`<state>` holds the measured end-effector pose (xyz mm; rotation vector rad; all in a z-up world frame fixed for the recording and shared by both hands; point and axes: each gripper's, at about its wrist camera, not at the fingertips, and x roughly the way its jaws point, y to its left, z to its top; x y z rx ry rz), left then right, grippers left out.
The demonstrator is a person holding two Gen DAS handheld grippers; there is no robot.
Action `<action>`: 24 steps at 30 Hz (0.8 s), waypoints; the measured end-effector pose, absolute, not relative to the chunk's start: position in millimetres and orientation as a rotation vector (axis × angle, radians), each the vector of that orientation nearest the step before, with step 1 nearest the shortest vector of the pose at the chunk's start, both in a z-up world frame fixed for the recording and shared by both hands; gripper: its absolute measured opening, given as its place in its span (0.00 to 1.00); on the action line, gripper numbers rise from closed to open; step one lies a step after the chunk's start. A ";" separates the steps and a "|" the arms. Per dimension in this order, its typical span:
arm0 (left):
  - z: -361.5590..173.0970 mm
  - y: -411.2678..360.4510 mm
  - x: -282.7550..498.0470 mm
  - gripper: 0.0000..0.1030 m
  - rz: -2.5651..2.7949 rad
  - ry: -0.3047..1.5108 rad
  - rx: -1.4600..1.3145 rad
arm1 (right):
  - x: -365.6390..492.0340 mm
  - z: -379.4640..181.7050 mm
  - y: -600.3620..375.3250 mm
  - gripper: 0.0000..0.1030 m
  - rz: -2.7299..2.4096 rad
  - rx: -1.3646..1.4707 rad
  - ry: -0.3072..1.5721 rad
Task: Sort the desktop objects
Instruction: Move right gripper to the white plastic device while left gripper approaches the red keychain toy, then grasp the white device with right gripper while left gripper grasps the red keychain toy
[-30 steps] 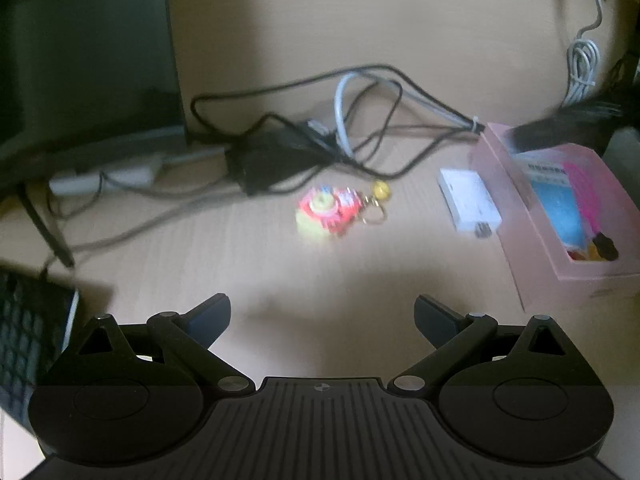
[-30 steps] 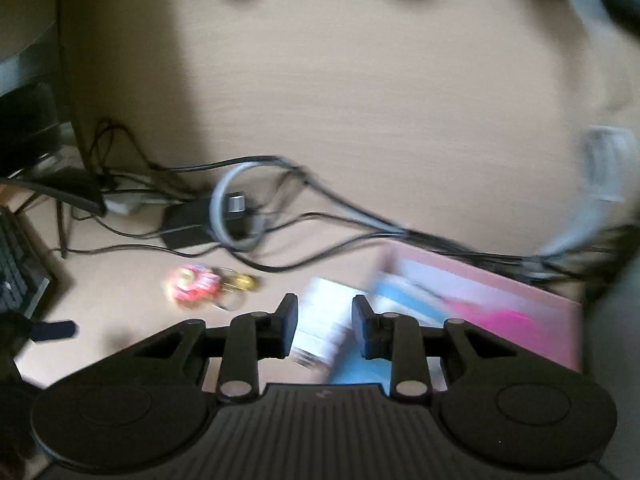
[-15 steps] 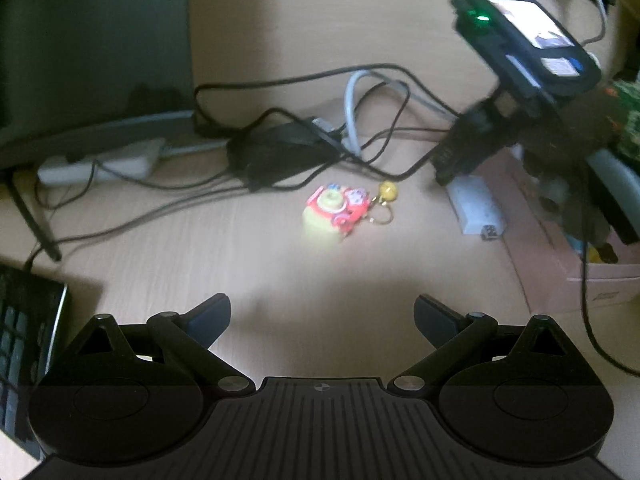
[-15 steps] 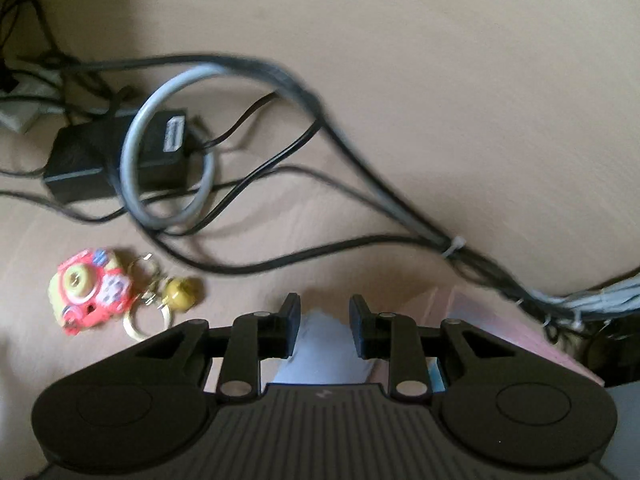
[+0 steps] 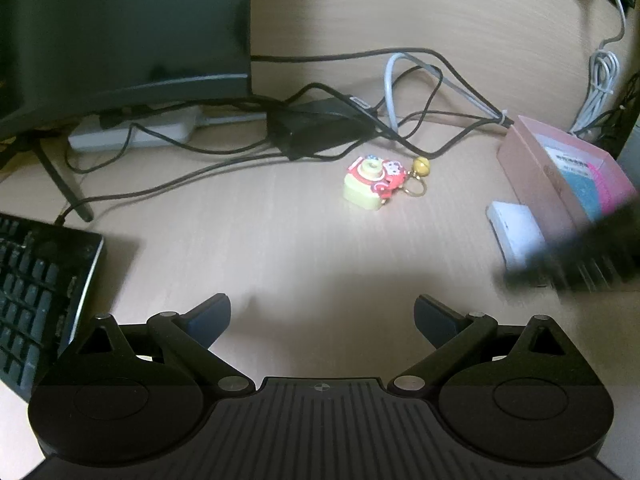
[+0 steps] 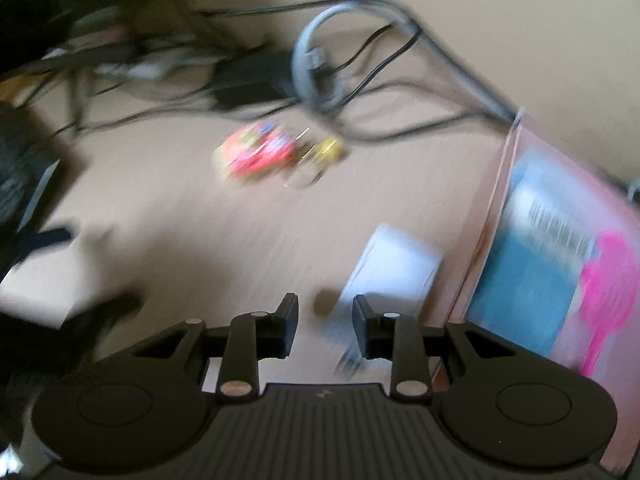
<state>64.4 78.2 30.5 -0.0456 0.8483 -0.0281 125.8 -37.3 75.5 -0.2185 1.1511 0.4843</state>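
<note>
A red and yellow toy camera keychain (image 5: 370,184) (image 6: 256,154) lies on the wooden desk beside a tangle of cables. A small white box (image 5: 516,232) (image 6: 394,268) sits against the side of a pink box (image 5: 560,168) (image 6: 560,248) holding a blue packet and a pink item. My left gripper (image 5: 322,316) hovers wide open over bare desk, short of the toy. My right gripper (image 6: 326,320) is just in front of the white box's near left corner; its narrow jaws are opening with nothing between them. In the left wrist view it is a dark blur (image 5: 580,256).
A monitor (image 5: 120,32) stands at the back left, a keyboard (image 5: 36,292) at the left edge. A white power strip (image 5: 132,132), a black adapter (image 5: 316,126) and looping cables (image 5: 420,80) lie behind the toy. A coiled white cable (image 5: 600,80) hangs at far right.
The right gripper swung down and back to the near side of the white box, and its jaws stand slightly wider. The left gripper shifted a little; the toy and boxes stayed put.
</note>
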 end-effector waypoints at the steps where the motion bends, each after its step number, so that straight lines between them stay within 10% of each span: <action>1: 32.2 77.2 66.1 0.98 -0.032 0.840 -0.043 | 110.6 76.5 -40.3 0.30 0.515 -0.200 1.169; 11: 23.2 31.8 148.5 0.98 -0.049 0.805 0.079 | 22.7 99.6 -80.9 0.56 0.508 -0.206 0.902; 13: 15.4 24.2 167.0 0.85 -0.038 0.823 0.115 | 16.9 101.9 -85.0 0.57 0.489 -0.208 0.871; 20: 11.0 11.7 188.1 0.58 -0.068 0.825 0.181 | 18.3 98.7 -76.8 0.57 0.477 -0.303 0.814; 24: 15.9 14.4 179.6 0.51 -0.100 0.799 0.184 | 45.9 96.4 -63.0 0.37 0.477 -0.347 0.825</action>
